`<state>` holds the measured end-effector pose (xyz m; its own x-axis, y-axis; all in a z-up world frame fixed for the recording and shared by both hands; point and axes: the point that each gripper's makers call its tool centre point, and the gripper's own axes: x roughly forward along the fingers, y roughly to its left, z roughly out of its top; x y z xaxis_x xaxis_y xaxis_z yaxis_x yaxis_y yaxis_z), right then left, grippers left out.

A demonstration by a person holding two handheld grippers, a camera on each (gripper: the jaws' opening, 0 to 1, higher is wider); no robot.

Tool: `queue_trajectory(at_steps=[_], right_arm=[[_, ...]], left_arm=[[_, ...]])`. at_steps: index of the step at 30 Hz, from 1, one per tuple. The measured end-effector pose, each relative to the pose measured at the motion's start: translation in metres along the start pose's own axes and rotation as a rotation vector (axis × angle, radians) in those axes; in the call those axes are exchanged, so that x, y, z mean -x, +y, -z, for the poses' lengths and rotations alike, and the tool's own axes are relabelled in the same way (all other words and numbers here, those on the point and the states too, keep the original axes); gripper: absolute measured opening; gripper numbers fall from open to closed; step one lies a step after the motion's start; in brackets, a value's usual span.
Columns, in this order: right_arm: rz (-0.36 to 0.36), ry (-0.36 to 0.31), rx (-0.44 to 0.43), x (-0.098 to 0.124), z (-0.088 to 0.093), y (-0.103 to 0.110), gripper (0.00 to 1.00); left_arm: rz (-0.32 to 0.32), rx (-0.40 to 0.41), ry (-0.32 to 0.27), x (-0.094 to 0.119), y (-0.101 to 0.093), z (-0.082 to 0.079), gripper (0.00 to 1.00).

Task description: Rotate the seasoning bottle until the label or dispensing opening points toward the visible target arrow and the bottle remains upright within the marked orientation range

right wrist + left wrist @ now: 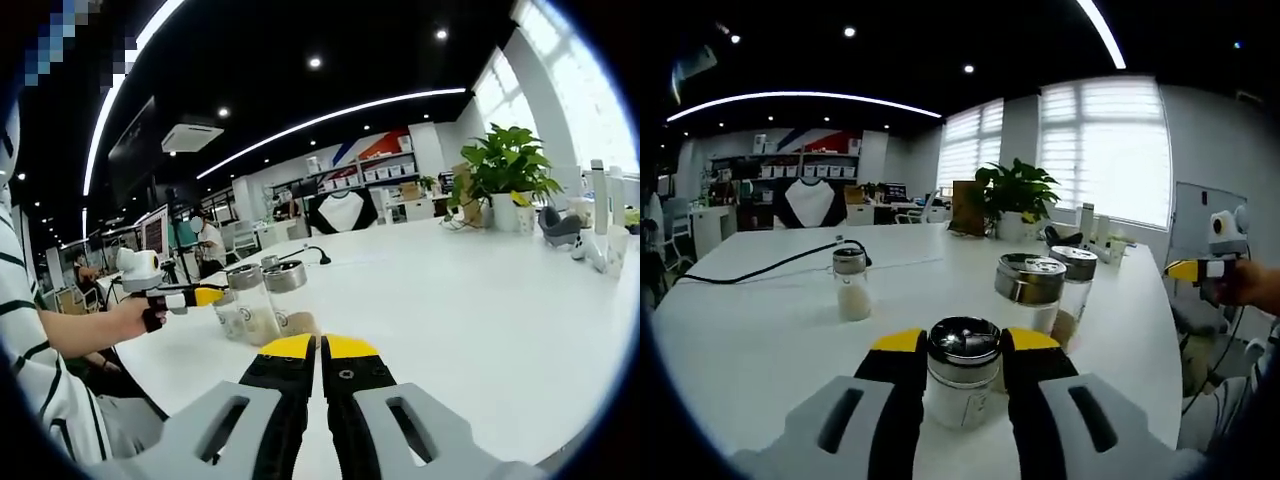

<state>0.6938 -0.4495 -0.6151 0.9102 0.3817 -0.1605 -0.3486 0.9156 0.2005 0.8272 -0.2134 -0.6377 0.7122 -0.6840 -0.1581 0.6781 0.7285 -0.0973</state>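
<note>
Left gripper view, lower centre: you are closing the left gripper (pixel 962 362) jaws on the upright seasoning bottle (pixel 962 372), likely light, slick glass, best held mid-body, while your right gripper (pixel 320 347) jaws are sitting together, empty.

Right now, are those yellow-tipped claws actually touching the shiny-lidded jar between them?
Touching: the left gripper view shows the left gripper with both jaws pressed against the jar, no gap.

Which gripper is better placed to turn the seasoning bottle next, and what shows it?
Left. The left gripper already has its yellow-tipped fingers on either side of the clear glass seasoning bottle with a chrome lid. The right gripper is shut over bare white table.
</note>
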Motion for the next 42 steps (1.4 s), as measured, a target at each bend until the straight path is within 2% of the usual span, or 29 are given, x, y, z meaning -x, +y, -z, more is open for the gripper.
queue_trajectory(at_steps=[11,14,17,20,24,27,30,33,35,38,42], right_arm=[[-0.034,-0.012,0.026,0.001,-0.005,0.006,0.00],[-0.040,-0.013,0.029,0.002,-0.007,0.006,0.00],[-0.052,-0.009,0.033,0.002,-0.007,0.007,0.00],[-0.066,0.001,0.039,0.002,-0.005,0.010,0.00],[-0.090,0.009,0.040,-0.001,-0.003,0.015,0.00],[-0.119,0.020,0.041,-0.006,-0.001,0.023,0.00],[-0.142,0.043,0.048,-0.012,0.004,0.029,0.01],[-0.156,0.042,0.044,-0.018,0.003,0.035,0.01],[-0.168,0.043,0.045,-0.021,0.003,0.039,0.01],[-0.186,0.053,0.056,-0.025,0.003,0.046,0.01],[-0.197,0.057,0.056,-0.029,0.003,0.051,0.02]], left_arm=[[-0.032,0.004,0.007,0.000,0.001,0.000,0.32],[-0.032,0.046,0.023,0.001,0.002,0.001,0.32],[-0.034,0.021,-0.003,0.006,0.002,-0.008,0.32],[-0.027,0.048,-0.032,0.012,0.002,-0.018,0.34],[-0.044,0.060,-0.047,0.020,0.003,-0.024,0.35],[-0.059,0.088,-0.052,0.027,0.013,-0.020,0.35],[-0.075,0.142,-0.034,0.032,0.020,-0.008,0.33],[-0.083,0.149,-0.038,0.038,0.023,-0.001,0.33],[-0.076,0.154,-0.046,0.043,0.023,0.000,0.32],[-0.029,0.207,-0.061,0.046,0.016,-0.001,0.32],[0.018,0.173,-0.064,0.052,0.006,-0.003,0.33]])
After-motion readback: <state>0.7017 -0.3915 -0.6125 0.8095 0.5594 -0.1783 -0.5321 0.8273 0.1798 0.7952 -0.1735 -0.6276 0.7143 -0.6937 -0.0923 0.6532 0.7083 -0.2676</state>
